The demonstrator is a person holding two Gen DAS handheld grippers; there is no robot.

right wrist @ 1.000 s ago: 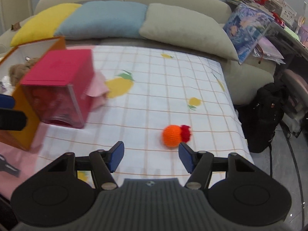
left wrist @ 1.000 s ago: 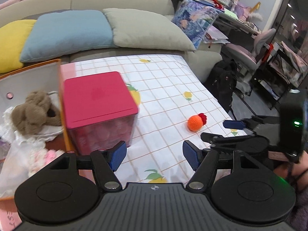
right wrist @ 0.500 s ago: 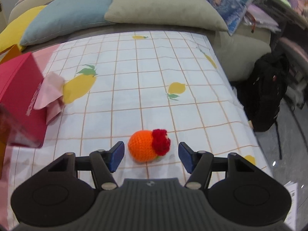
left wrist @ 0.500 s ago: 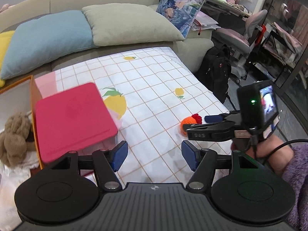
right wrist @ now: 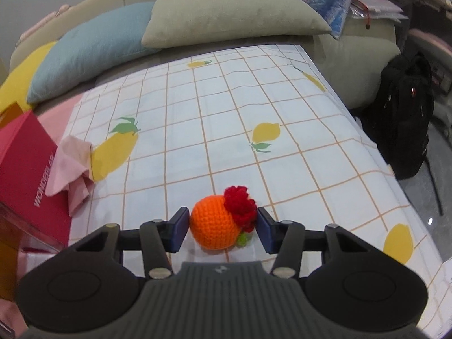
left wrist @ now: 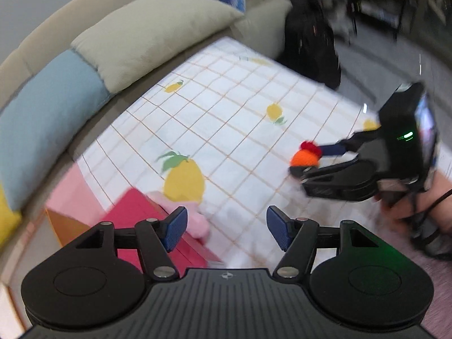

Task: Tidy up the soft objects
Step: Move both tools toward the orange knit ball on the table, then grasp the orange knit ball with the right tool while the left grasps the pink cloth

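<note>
An orange crochet ball [right wrist: 214, 223] with a red flower on top rests on the lemon-print cloth [right wrist: 226, 107]. My right gripper [right wrist: 223, 226] is closing around it, and both blue pads touch its sides. The left wrist view shows the same ball [left wrist: 303, 158] between the right gripper's [left wrist: 309, 159] fingers at the right. My left gripper [left wrist: 226, 226] hovers over the cloth with its jaws opening and nothing between them. A crumpled pink cloth [right wrist: 70, 166] lies against a red box [right wrist: 25, 163] at the left.
Green [right wrist: 231, 14], blue [right wrist: 93, 48] and yellow [right wrist: 19, 79] cushions line the sofa behind. A black backpack [right wrist: 404, 107] stands on the floor off the cloth's right edge. An orange box wall [left wrist: 56, 223] shows beside the red box [left wrist: 135, 212]. A hand [left wrist: 440, 195] holds the right gripper.
The right gripper came down around the orange ball and its jaws narrowed onto it. The left gripper swung right and rolled, so the red box slid to the lower left.
</note>
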